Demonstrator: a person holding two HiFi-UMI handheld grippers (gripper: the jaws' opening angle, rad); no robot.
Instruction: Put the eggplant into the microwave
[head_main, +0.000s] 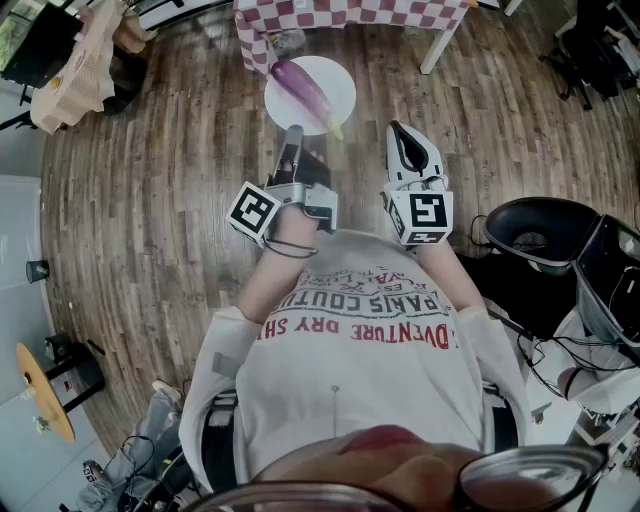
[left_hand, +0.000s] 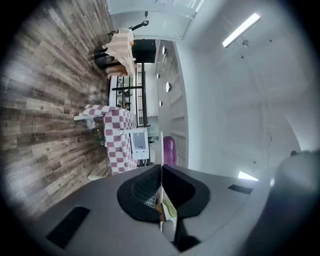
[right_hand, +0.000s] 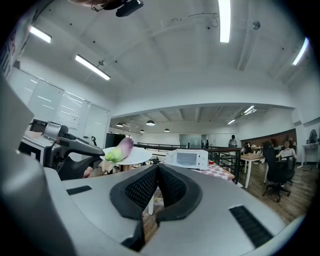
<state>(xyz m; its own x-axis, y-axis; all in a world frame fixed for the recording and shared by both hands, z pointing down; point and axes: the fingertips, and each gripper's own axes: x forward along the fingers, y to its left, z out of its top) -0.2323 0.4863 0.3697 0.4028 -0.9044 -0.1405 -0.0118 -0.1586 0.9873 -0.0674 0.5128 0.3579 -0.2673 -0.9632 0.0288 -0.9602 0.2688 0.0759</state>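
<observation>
Your white T-shirt (head_main: 350, 385) carries red print, which appears upside down in the head view. The two larger lines read "PARIS COUTU…" and "…DVENTURE DRY SH…", and both run off into folds. The smaller line beside them is too small to read. The marker cube (head_main: 254, 213) on your left gripper (head_main: 292, 138) and the marker cube (head_main: 421, 216) on your right gripper (head_main: 399, 132) each show a black-and-white square code pattern.

Eggplant (head_main: 305, 90): purple, green stem end, lying flat across a white plate (head_main: 338, 88), with the stem end toward the person. The plate is off the table (head_main: 340, 12) and about level, its rim pinched in the left tongs (head_main: 293, 132). Microwave (right_hand: 186, 159): white, sits on the checked table, well apart from the eggplant. Its window faces this way; door state unclear.
</observation>
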